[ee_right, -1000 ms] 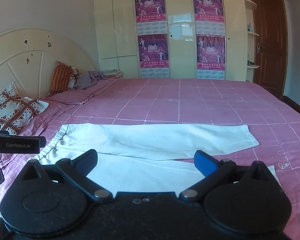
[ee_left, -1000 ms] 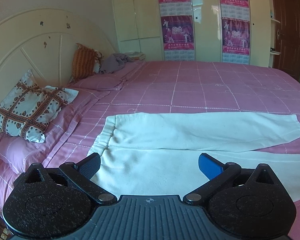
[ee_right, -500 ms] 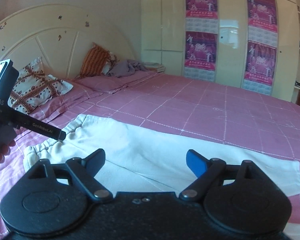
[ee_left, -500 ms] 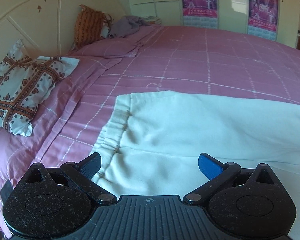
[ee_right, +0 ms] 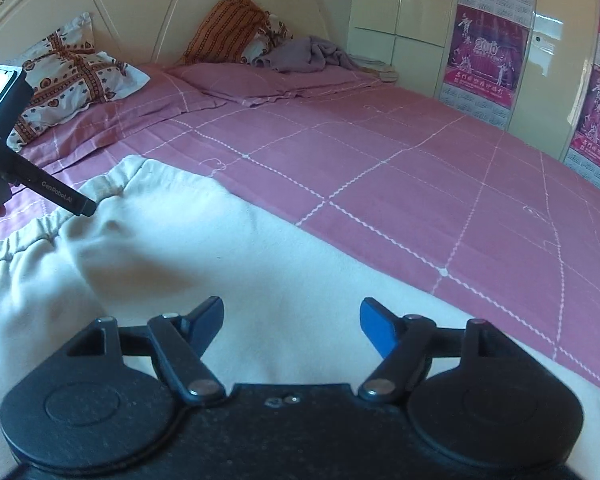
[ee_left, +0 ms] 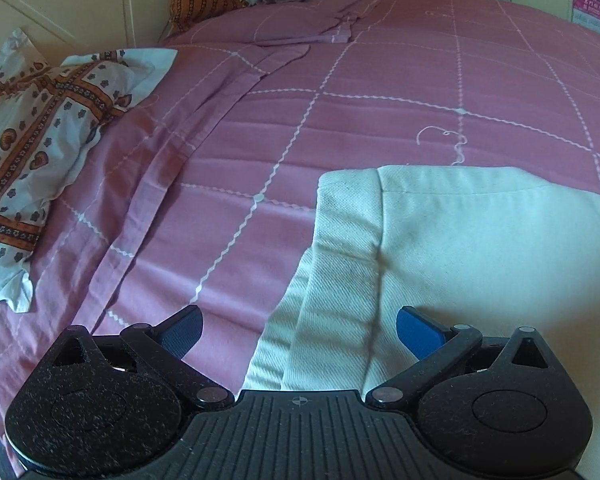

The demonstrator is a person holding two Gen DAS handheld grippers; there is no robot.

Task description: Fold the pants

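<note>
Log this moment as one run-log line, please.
stage: approach, no fold yet | left gripper: open, over pants waistband | right gripper: open, above pants leg | pants: flat on bed

The left tool is low and tilted downward, its two fingers spread wide apart with nothing between them. The right tool is likewise spread wide and empty, held low. The left tool's finger tip shows in the right wrist view.
</note>
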